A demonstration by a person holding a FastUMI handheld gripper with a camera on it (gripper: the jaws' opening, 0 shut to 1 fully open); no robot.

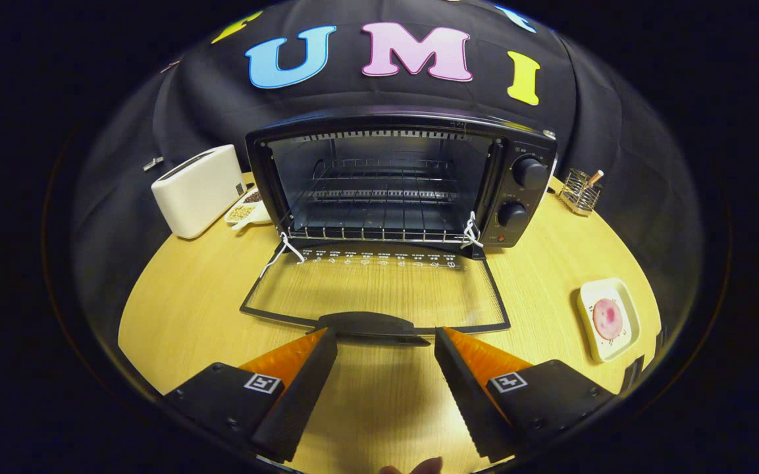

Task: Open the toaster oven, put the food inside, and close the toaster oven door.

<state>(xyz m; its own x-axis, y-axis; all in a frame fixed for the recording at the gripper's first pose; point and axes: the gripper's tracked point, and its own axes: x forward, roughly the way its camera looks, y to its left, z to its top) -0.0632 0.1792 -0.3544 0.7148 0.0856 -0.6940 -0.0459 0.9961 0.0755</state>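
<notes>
A black toaster oven (524, 191) stands at the back of the round wooden table (182, 309). Its glass door (379, 289) lies folded down flat toward me, and the wire rack (379, 191) inside is bare. The door's black handle (369, 324) sits just ahead of my fingertips. My gripper (386, 336) is open, with only the tabletop between its fingers. A round pink piece of food (607, 318) rests on a small white square plate (626, 299), to the right of the door and the right finger.
A white pop-up toaster (198, 189) stands left of the oven, with a small white dish of beans (246, 212) beside it. A wire holder (580, 192) sits right of the oven. A fingertip of the person (418, 467) shows below the fingers.
</notes>
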